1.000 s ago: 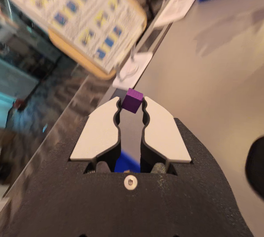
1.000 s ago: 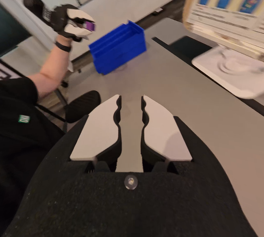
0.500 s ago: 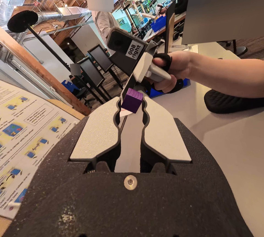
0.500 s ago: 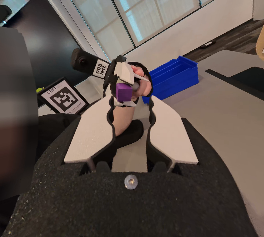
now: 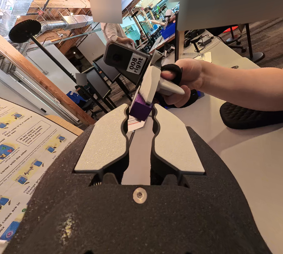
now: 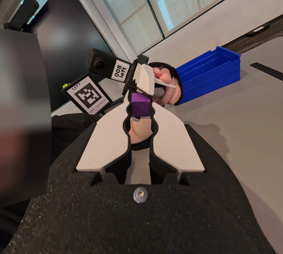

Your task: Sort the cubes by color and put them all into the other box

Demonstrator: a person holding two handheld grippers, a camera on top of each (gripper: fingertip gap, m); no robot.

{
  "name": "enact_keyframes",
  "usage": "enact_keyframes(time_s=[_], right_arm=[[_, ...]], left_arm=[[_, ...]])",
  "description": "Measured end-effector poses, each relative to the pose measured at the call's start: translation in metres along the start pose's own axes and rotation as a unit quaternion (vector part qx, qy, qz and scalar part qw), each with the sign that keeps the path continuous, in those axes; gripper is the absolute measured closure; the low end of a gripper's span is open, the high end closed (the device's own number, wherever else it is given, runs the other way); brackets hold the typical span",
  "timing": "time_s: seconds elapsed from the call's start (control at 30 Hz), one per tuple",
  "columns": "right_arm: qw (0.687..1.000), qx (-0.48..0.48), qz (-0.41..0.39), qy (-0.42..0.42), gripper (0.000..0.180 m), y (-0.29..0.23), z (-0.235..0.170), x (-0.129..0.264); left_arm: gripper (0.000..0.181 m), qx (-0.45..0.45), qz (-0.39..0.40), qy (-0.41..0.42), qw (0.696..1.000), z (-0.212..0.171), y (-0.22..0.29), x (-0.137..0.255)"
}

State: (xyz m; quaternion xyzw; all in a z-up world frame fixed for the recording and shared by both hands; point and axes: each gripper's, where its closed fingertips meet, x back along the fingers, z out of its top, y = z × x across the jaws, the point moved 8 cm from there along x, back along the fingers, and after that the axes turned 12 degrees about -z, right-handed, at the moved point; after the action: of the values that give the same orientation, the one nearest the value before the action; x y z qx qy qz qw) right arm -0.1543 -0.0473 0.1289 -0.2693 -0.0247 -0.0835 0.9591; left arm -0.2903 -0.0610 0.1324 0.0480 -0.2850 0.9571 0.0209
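Handover of the purple cube [image 6: 140, 105] is now under way above the grey table [image 6: 229, 124]. Half a second ago the right gripper [image 6: 140, 109] was spread wide and short of the cube; now its jaws have narrowed around it and look to be pinching its sides. The left gripper [image 5: 140, 112] still pinches the same cube at its tips, so both tools hold it together. I judge the left one must release next. Beyond the cube, the blue bin [image 6: 214, 75] stands on the table, well apart. Behind the cube are large windows [image 6: 153, 9] and a dark screen [image 6: 64, 35], and near it a framed marker sign [image 6: 88, 95].
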Motion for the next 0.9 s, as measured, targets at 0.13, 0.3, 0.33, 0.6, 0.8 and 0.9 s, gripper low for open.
enact_keyframes(time_s=[0.13,0.3,0.33,0.6,0.8,0.9], right_arm=[[1.0,-0.003,0.001,-0.008,0.158,0.004,-0.002,0.001],[0.999,0.004,-0.033,0.019,0.158,0.009,0.005,0.027],[0.998,0.012,-0.056,0.024,0.158,0.011,0.007,0.037],[0.946,0.062,-0.317,0.022,0.158,0.019,0.006,0.14],[0.907,0.024,-0.42,0.002,0.158,0.038,-0.01,0.186],[0.901,0.024,-0.434,-0.012,0.158,0.051,-0.013,0.188]], left_arm=[[0.151,0.013,0.013,-0.003,1.0,-0.004,0.003,-0.001],[0.13,0.027,0.023,-0.044,0.998,-0.011,0.006,0.008],[0.131,0.031,0.027,-0.047,0.998,-0.012,0.005,0.012],[0.14,0.092,0.093,-0.05,0.99,-0.026,-0.014,0.029],[0.141,0.15,0.138,-0.071,0.976,-0.057,-0.025,0.031],[0.144,0.181,0.153,-0.04,0.971,-0.065,-0.032,0.026]])
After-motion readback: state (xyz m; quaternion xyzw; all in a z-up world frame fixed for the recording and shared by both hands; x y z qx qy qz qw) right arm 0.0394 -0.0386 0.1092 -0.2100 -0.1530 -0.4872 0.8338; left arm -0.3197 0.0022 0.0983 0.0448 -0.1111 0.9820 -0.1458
